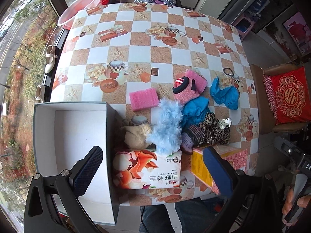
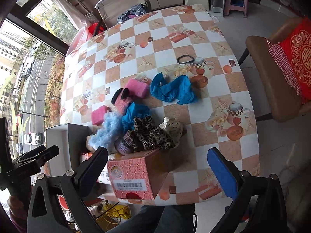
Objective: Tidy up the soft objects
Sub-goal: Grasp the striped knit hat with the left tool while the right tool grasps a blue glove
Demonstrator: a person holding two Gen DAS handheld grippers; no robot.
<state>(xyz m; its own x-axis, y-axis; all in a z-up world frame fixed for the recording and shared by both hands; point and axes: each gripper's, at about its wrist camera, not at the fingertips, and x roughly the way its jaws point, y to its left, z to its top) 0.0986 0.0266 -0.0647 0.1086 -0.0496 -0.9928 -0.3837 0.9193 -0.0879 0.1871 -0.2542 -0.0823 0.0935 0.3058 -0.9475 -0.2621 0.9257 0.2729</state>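
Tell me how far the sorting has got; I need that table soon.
Nothing looks done: the white box is empty. Nothing is in hand; left tool and right tool are open. The fluffy blue piece, pink sponge and blue cloth remain on the table.

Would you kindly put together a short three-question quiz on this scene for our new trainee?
1. True or false: the white box already holds soft items.
2. Which lies farthest from the pile: A) black hair tie B) leopard-print fabric C) fluffy light-blue item?
3. Fill in: both the left gripper and right gripper are ____.

Key: 1 false; 2 A; 3 open.
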